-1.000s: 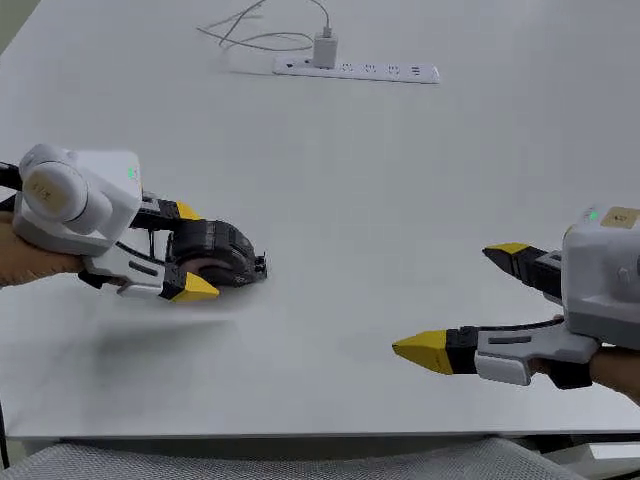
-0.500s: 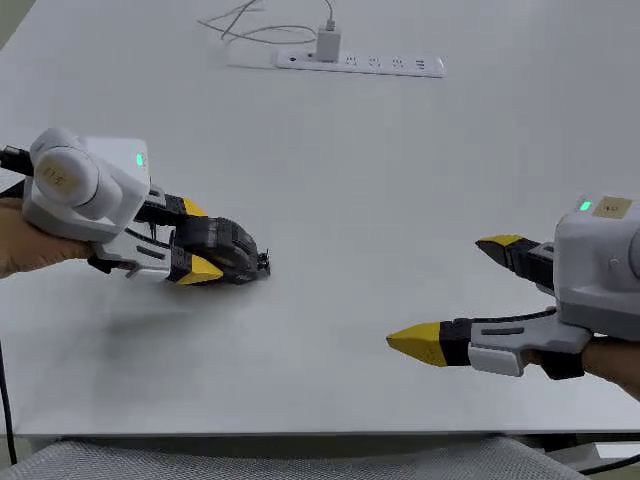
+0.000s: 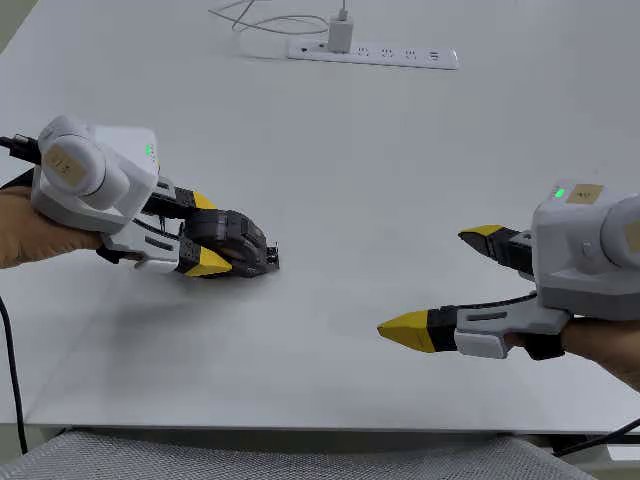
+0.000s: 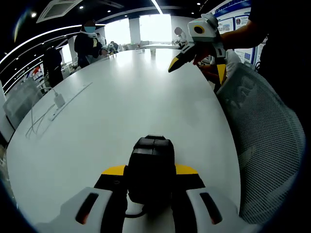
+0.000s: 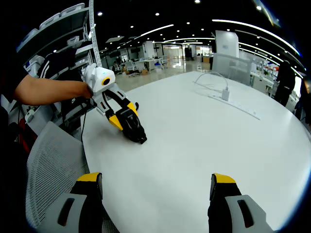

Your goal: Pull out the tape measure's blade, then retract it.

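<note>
On white table [image 3: 400, 150], left claw [image 3: 208, 233] pinches black tape measure [image 3: 238, 243], blade [image 3: 272, 258] tucked in; right claw [image 3: 440, 282] spread.

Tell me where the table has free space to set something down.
The table is bare in the wide middle band between the tape measure held by the left gripper and the open right gripper, and from there back to the power strip. It is crowded only around the tape measure itself.

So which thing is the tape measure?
Find the big white table. Near its left side, the left claw is shut around the tape measure, a chunky black case. Everything else lying there, the power strip and cable, is white.
</note>
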